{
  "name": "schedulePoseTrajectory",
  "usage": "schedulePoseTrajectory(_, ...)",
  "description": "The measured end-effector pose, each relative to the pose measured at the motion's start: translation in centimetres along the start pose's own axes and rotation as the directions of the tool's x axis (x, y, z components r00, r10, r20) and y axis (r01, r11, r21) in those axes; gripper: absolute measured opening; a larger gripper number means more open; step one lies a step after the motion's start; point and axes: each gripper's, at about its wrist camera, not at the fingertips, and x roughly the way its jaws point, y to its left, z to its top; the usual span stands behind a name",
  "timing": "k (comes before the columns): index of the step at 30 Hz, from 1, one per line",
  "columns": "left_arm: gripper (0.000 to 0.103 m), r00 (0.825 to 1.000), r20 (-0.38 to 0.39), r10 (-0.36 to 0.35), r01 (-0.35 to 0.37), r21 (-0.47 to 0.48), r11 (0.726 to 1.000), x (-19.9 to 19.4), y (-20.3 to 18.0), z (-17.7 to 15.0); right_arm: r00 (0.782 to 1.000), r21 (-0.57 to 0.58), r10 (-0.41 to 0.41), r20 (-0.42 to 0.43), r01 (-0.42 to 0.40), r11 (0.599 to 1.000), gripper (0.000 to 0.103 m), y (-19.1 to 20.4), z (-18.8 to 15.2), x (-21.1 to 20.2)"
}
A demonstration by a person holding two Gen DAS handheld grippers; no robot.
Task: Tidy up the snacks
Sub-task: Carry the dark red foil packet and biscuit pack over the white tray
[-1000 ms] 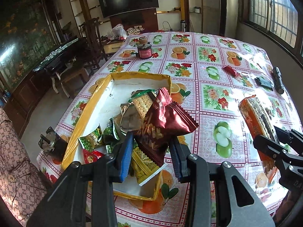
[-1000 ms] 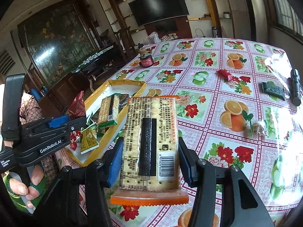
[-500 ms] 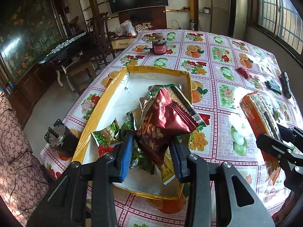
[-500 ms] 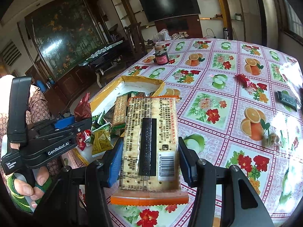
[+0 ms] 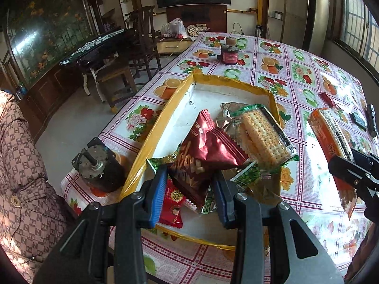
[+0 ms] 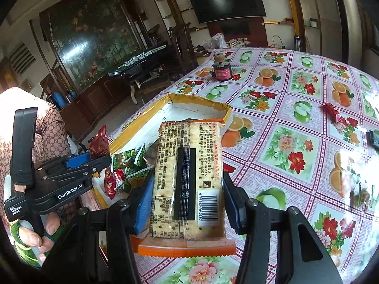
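My left gripper [image 5: 189, 191] is shut on a dark red snack packet [image 5: 203, 151] and holds it above the near end of the yellow-rimmed box [image 5: 151, 139]. The box holds a green-edged cracker pack [image 5: 263, 135] and several small green and red packets. My right gripper [image 6: 187, 203] is shut on a long orange-ended cracker pack [image 6: 189, 165], held above the table to the right of the box [image 6: 201, 101]. That pack also shows at the right of the left wrist view [image 5: 329, 135]. The left gripper shows at the left of the right wrist view [image 6: 87, 163].
A dark jar [image 5: 229, 55] stands on the flowered tablecloth beyond the box. A small motor [image 5: 99, 165] sits by the box's left side at the table edge. A red candy [image 6: 334, 113], a black flashlight [image 5: 372, 123] and a small dark object [image 5: 357, 119] lie to the right.
Both grippers have drawn back toward the near table edge and risen, each still holding its snack. The box now sits farther ahead and more of its contents show.
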Motion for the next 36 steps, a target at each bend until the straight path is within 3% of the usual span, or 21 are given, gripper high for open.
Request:
schedulePoseTrajectory(17, 0.039, 0.999, -0.036, 0.003, -0.003, -0.016, 1.0, 1.9, 1.5, 0.5, 0.998, -0.046, 0.055, -0.022, -0.056, 0.997, 0.053, 1.8, 4.5, 4.2)
schedulePoseTrajectory(36, 0.04, 0.998, -0.067, -0.019, 0.019, -0.002, 1.0, 4.0, 1.0, 1.6, 0.997, -0.011, 0.062, -0.048, -0.063, 0.998, 0.053, 0.3, 7.2, 7.9)
